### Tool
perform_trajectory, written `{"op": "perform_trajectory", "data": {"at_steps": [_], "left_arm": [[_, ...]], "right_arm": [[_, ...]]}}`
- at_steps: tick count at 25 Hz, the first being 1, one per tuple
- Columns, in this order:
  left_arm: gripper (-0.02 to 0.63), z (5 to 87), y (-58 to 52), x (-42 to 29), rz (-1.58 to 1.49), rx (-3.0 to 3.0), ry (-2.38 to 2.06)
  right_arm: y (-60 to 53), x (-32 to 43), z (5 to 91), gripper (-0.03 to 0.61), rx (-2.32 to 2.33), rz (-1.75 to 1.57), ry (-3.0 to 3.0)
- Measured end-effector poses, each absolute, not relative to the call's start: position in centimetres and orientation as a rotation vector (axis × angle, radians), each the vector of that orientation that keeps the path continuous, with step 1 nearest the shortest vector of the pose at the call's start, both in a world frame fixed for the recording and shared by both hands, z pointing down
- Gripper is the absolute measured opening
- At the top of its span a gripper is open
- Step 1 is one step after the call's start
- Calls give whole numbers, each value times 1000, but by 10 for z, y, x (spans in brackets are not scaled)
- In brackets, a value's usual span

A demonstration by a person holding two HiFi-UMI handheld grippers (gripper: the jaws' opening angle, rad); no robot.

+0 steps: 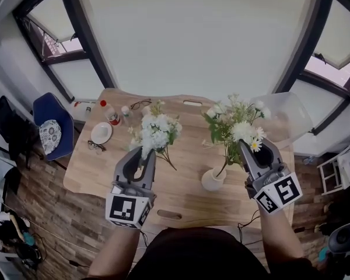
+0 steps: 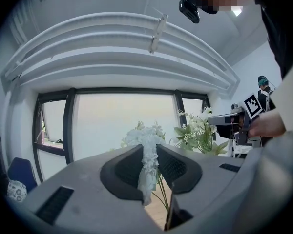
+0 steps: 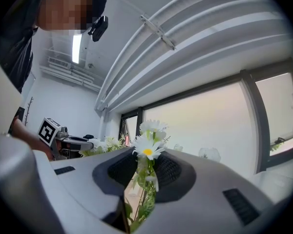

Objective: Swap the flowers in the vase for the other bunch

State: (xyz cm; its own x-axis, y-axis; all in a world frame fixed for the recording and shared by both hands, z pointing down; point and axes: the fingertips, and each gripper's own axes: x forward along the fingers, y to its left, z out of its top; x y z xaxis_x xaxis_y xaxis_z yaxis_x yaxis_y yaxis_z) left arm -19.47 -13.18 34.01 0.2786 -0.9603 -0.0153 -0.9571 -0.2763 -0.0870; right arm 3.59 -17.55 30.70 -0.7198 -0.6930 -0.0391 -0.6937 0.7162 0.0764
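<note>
On the wooden table (image 1: 186,198) stands a small white vase (image 1: 212,180). My right gripper (image 1: 248,149) is shut on the daisy bunch (image 1: 236,124); its stems slant down to the vase's mouth, and I cannot tell how deep they sit. In the right gripper view the daisy stems (image 3: 145,177) are pinched between the pads. My left gripper (image 1: 143,155) is shut on the white flower bunch (image 1: 156,130), held above the table left of the vase with stems hanging free. The left gripper view shows the white blossoms (image 2: 147,167) clamped in the jaws, with the right gripper (image 2: 228,120) beyond.
At the table's far left are a white plate (image 1: 101,133), spectacles (image 1: 96,147) and small bottles (image 1: 111,113). A blue chair (image 1: 49,130) stands left of the table and a clear chair (image 1: 287,118) at the right. Windows surround the far side.
</note>
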Motion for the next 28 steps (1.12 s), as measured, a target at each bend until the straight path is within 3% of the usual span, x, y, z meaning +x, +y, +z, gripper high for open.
{"op": "perform_trajectory", "data": {"at_steps": [28], "left_arm": [[83, 414, -141, -184, -244, -2590, 1867]], "right_arm": [[-183, 29, 381, 110, -1173, 57, 3010]]}}
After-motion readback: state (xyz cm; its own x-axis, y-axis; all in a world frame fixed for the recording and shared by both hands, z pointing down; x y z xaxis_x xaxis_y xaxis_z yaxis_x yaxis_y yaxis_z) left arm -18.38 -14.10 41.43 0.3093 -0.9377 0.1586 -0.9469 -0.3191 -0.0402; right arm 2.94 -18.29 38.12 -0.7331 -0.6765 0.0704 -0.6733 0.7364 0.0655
